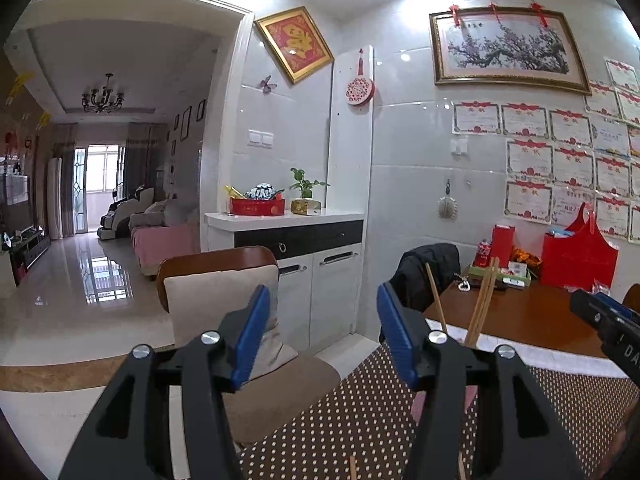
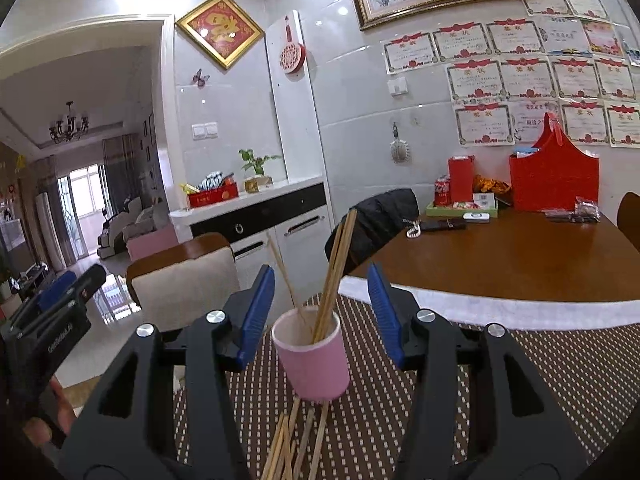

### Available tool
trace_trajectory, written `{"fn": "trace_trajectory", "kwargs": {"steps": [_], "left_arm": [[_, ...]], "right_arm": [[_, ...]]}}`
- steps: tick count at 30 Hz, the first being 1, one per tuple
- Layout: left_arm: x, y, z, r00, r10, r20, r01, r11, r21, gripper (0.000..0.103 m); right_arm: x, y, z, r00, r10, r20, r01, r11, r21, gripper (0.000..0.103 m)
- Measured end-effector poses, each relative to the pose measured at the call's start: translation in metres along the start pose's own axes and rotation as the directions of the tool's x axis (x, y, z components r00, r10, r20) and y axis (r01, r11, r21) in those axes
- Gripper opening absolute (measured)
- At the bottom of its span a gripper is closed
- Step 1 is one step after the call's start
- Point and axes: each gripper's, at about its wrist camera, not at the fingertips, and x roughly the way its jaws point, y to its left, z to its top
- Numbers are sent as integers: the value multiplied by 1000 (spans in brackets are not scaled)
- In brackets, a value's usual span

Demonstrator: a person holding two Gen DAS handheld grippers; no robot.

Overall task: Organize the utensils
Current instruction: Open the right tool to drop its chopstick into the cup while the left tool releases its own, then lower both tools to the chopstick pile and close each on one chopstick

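The right gripper is spread wide and empty, its blue pads flanking but clear of one pink cup holding about four chopsticks. More chopsticks lie loose on the dotted mat. The left gripper is spread too, empty, over the mat's edge. Beyond: a brown table, two chairs.

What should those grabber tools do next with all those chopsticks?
Probably lower the right gripper to the loose chopsticks lying on the dotted mat before the pink cup and pinch one. Its jaws are open and empty, and the cup already holds several upright.
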Motion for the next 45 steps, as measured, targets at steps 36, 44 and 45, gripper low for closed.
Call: {"fn": "trace_trajectory", "kwargs": {"steps": [36,44,45], "left_arm": [[63,-19,-147,744,-11,-668,220,948,229,60],[80,-24,-153,674,-22,-739,246,949,196,57],[83,-25,-154,666,-26,-746,249,950,189,52]], "right_arm": [[90,3,-152,747,-24,-665,-47,995,-89,44],[115,1,-144,680,-64,-730,-78,984,-159,17],[118,-3,-143,672,-53,-739,-85,985,-148,16]]}}
